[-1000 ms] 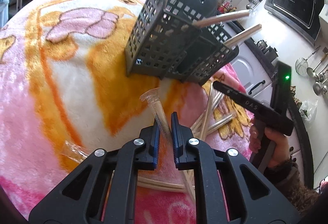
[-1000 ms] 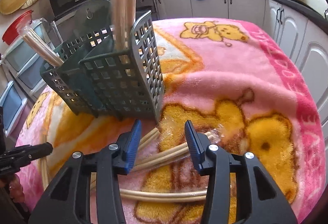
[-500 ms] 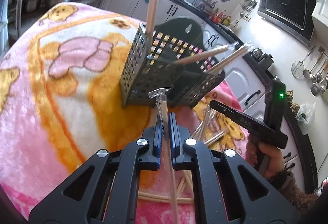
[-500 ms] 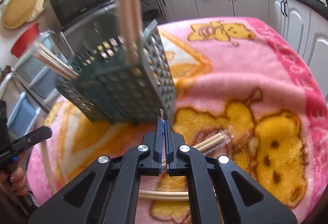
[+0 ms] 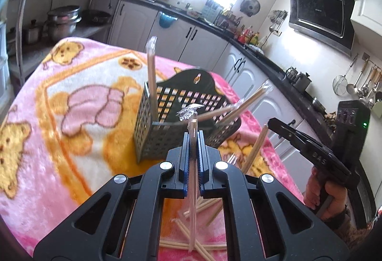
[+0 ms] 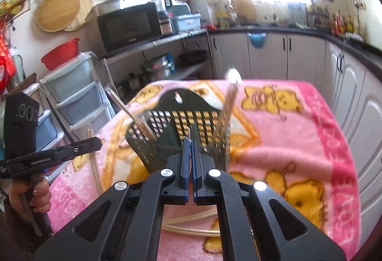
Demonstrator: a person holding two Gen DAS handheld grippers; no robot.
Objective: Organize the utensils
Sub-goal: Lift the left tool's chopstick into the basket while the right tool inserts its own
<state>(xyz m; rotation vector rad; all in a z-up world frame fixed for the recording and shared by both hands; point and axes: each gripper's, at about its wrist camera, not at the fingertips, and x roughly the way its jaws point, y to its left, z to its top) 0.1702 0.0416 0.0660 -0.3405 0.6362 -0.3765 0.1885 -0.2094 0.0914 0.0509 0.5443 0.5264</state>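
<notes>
Left gripper (image 5: pixel 193 139), lower centre of the left wrist view, is clamping a clear-plastic-wrapped pair of pale wooden chopsticks (image 5: pixel 192 189) narrowly between its blue pads, w/ the crimped wrapper end poking up just above the tips; gripping it partway along is letting the long part hang below toward the pink-and-orange teddy-print fleece blanket (image 5: pixel 59 141) covering the surface. The pair is pointing roughly at the dark grey perforated plastic utensil caddy (image 5: pixel 167 117) sitting mid-frame, prob. so it can be dropped in from above. Caddy is already holding several wrapped pairs: one standing near upright at its left corner, others leaning out toward the right of the frame, since the compartments are loose enough to let them tilt. In the right wrist view, the right gripper (image 6: pixel 190 141) at lower centre is pinching nearly closed on what looks like just a thin sliver of wrapper; in the left wrist view a wooden stick is slanting down from that gripper at right, so it is apparently carrying another pair. Loose unsorted chopsticks (image 5: pixel 191 246) are lying crossed on the blanket at the bottom edge, so the task is looking partway done, w/ more to collect.
</notes>
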